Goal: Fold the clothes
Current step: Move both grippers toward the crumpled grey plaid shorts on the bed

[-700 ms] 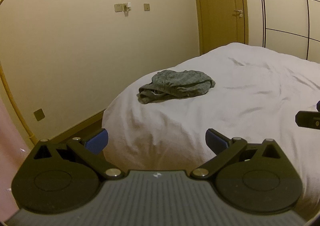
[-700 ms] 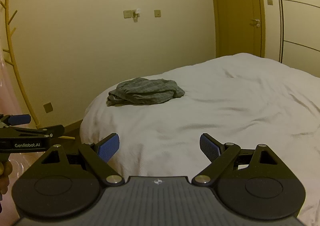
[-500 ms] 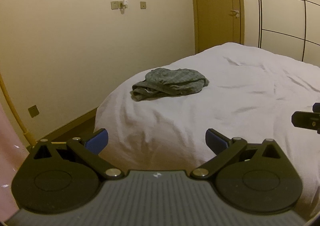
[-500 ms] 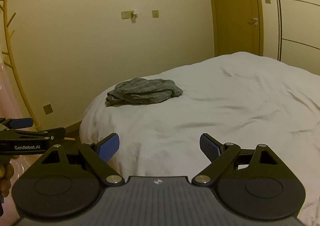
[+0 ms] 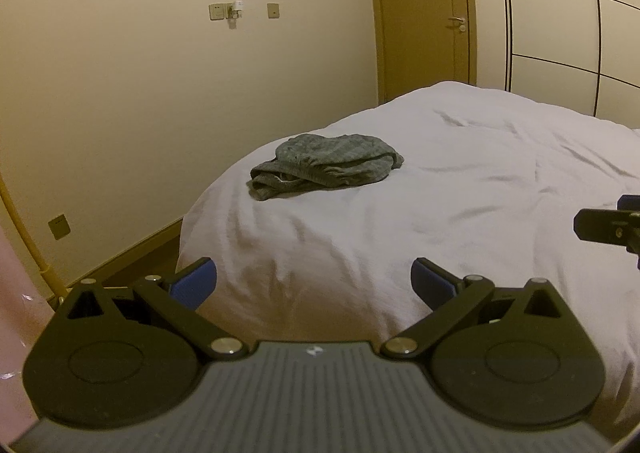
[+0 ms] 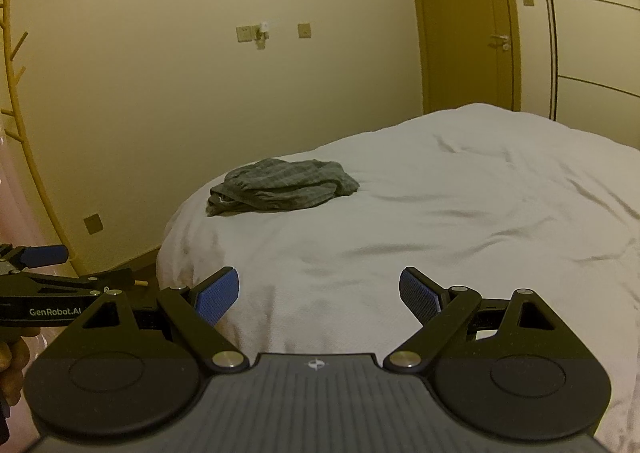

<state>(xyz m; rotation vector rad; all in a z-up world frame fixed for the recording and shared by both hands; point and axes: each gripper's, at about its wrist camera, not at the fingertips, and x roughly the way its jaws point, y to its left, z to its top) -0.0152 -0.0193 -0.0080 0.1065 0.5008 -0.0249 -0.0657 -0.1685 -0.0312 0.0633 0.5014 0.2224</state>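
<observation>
Crumpled grey knit garment [image 5: 326, 165]: heaped near the white duvet-covered bed's [image 5: 460, 213] left corner (unfolded). Left gripper [image 5: 314, 285] and right gripper [image 6: 319, 295]: spread wide, empty, well short.

Left gripper [image 5: 314, 285] spread wide, empty; right gripper [image 6: 319, 295] likewise, level alongside.

Crumpled grey garment [image 5: 326, 165] on white bed [image 5: 460, 221]
</observation>
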